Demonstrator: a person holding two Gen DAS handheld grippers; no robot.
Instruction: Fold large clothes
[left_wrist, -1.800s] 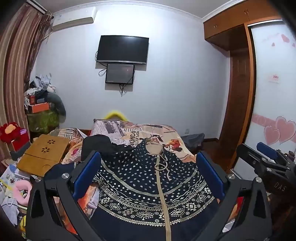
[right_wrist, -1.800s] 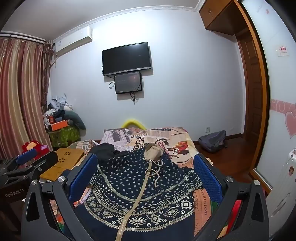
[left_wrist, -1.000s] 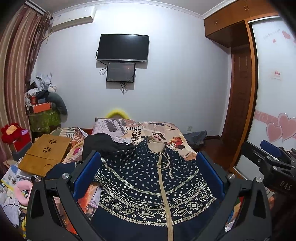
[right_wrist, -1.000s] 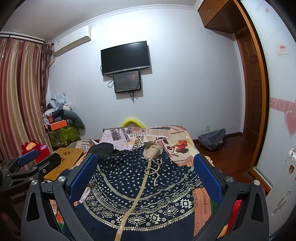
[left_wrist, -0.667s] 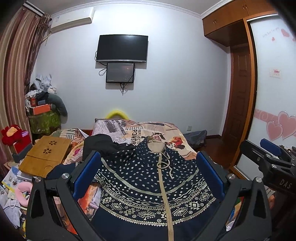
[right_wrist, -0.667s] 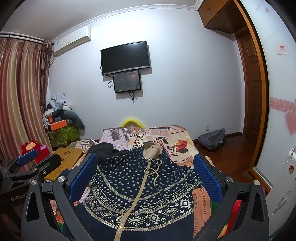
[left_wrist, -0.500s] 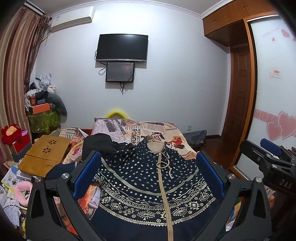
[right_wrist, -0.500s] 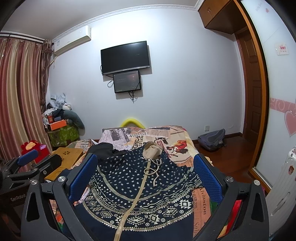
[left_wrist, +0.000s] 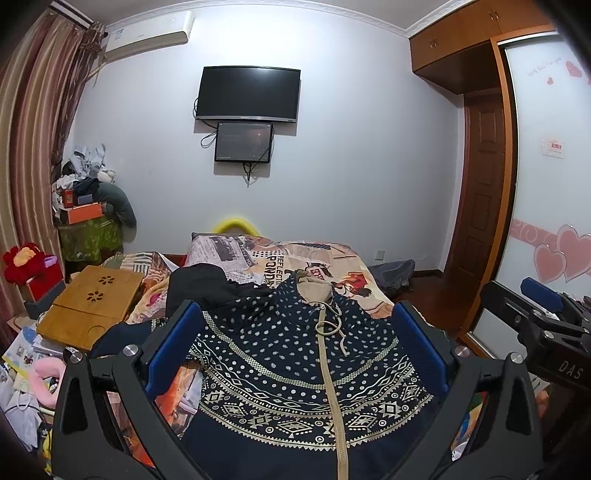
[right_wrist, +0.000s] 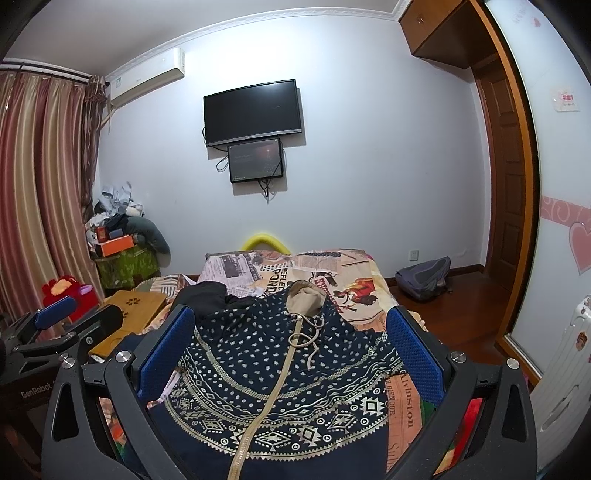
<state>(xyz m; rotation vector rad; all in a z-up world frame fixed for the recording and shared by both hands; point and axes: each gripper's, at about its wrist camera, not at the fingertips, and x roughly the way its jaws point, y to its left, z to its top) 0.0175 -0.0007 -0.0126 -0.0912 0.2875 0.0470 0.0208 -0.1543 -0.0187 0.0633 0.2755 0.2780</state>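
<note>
A navy hooded jacket (left_wrist: 295, 362) with white dots, a patterned band and a tan zipper lies spread flat on the bed, its tan-lined hood (left_wrist: 314, 288) pointing away; it also shows in the right wrist view (right_wrist: 280, 376). My left gripper (left_wrist: 297, 332) is open and empty, held above the jacket's lower part. My right gripper (right_wrist: 290, 336) is open and empty too, beside it on the right. Each gripper shows at the edge of the other's view. A black garment (left_wrist: 199, 284) lies by the jacket's left shoulder.
The bed (left_wrist: 332, 258) has a newspaper-print cover. A wooden lap desk (left_wrist: 92, 306) and clutter sit left of it. A grey backpack (right_wrist: 424, 277) lies on the floor at right. A TV (left_wrist: 247, 94) hangs on the far wall, a wardrobe (left_wrist: 546, 184) stands right.
Both grippers have risen very slightly and hold nearly still; the jacket has not moved.
</note>
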